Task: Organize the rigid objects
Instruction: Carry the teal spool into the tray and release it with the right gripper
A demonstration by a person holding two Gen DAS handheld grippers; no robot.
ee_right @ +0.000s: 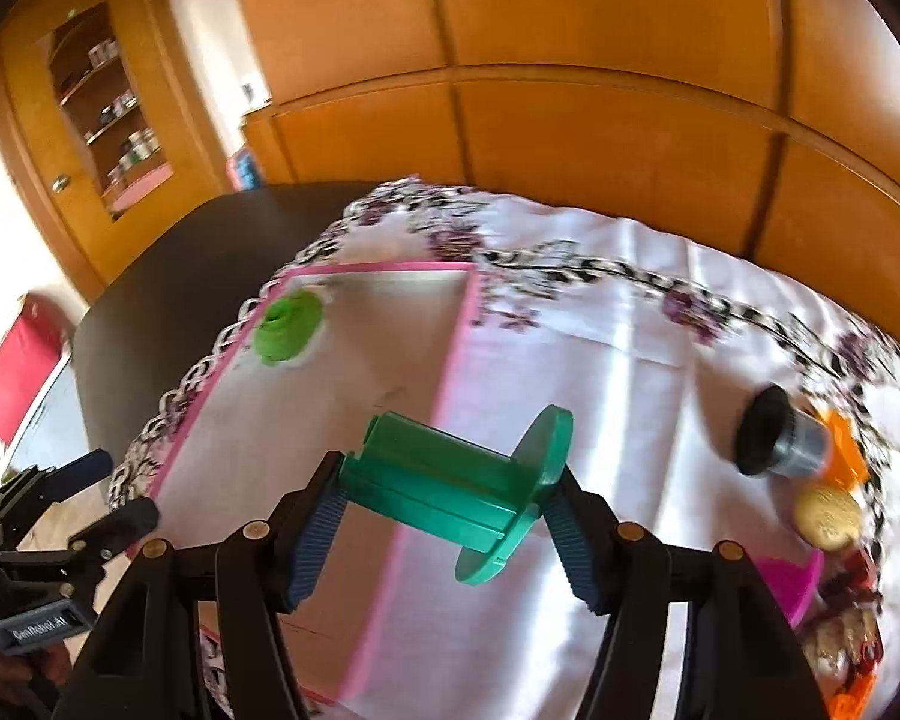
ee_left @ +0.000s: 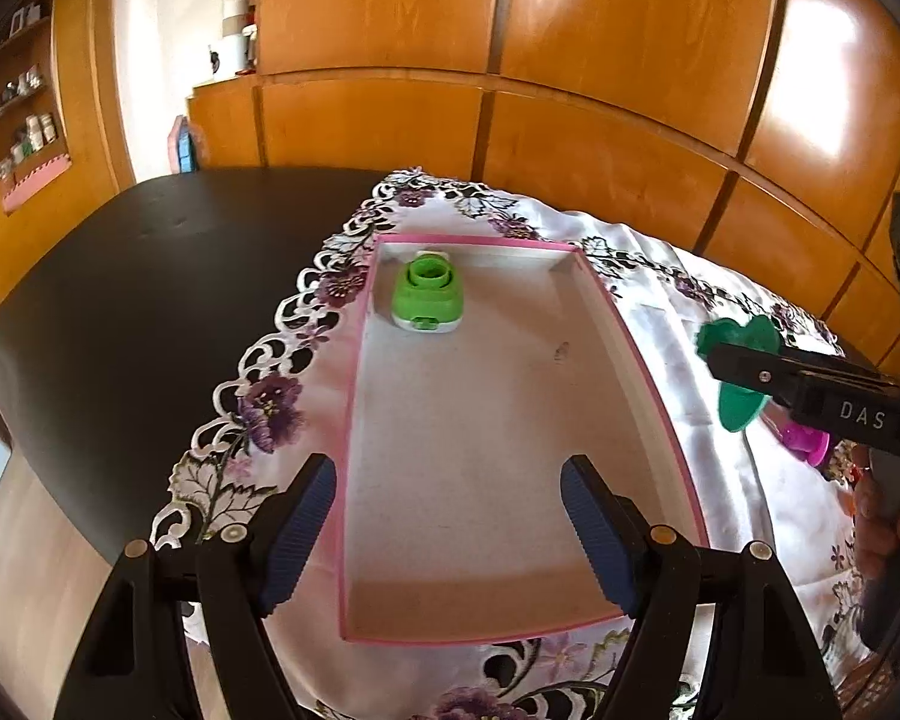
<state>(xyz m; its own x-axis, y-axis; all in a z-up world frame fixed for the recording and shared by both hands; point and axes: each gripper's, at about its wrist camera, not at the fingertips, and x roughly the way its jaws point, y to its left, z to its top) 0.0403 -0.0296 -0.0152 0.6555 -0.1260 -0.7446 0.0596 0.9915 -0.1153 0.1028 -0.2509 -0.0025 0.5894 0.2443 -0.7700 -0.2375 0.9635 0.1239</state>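
Observation:
A shallow pink-rimmed white box (ee_left: pixel 654 372) lies on the floral cloth, and a bright green and white toy (ee_left: pixel 427 297) sits in its far left corner. My left gripper (ee_left: pixel 450 516) hovers open over the box's near end with nothing between its fingers. My right gripper (ee_right: pixel 444 507) is shut on a teal green spool-like piece (ee_right: pixel 450 486), pads pressing its two ends, just above the box's right rim (ee_right: pixel 450 372). From the left wrist view the same teal piece (ee_left: pixel 744 396) and the right gripper's fingers (ee_left: pixel 750 366) hang right of the box.
Right of the box lie a black and grey cylinder (ee_right: pixel 774 432), an orange piece (ee_right: pixel 846 450), a gold round lid (ee_right: pixel 825 516) and a magenta piece (ee_right: pixel 792 588). The dark table top (ee_left: pixel 150 300) is bare on the left. Wooden cabinets stand behind.

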